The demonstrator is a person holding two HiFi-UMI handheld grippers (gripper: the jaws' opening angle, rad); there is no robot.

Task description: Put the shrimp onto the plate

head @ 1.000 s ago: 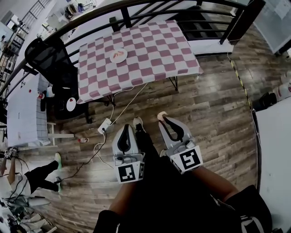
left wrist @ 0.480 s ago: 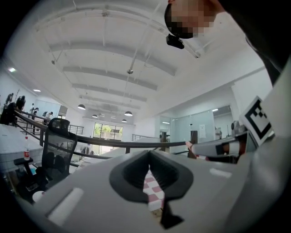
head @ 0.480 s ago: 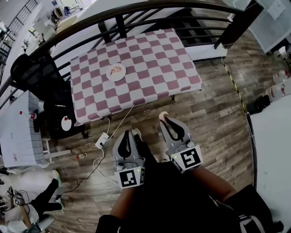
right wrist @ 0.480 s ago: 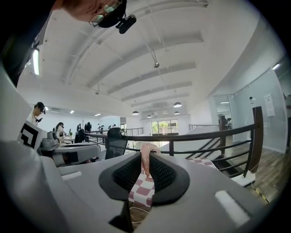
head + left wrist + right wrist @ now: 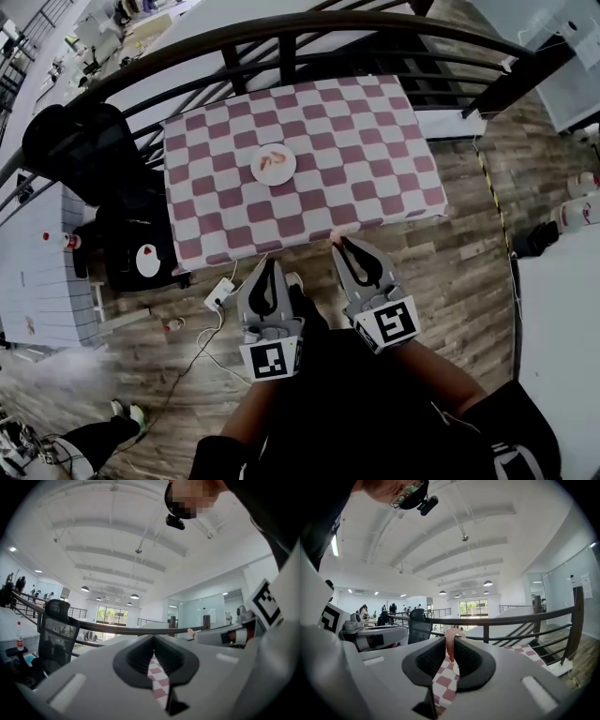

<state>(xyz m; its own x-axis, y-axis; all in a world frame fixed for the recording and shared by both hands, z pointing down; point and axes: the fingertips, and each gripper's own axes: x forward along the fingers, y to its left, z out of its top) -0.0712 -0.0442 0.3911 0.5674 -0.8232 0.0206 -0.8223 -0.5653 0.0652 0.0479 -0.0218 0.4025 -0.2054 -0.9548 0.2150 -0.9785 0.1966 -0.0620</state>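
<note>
- My grey left gripper (image 5: pixel 273 266) hangs over the wooden plank floor (image 5: pixel 450 281), jaws pressed together, nothing between them.
- A round white plate (image 5: pixel 282 176) carrying pink pieces sits on the pink-and-white checked counter (image 5: pixel 361 155).
- My right gripper (image 5: pixel 341 246) pinches a pale pink shrimp (image 5: pixel 449 640) in its jaws at the counter's near edge, well apart from the plate.

Open tabletop (image 5: pixel 361 155) around plate (image 5: pixel 287 177), railing (image 5: pixel 281 26) behind
</note>
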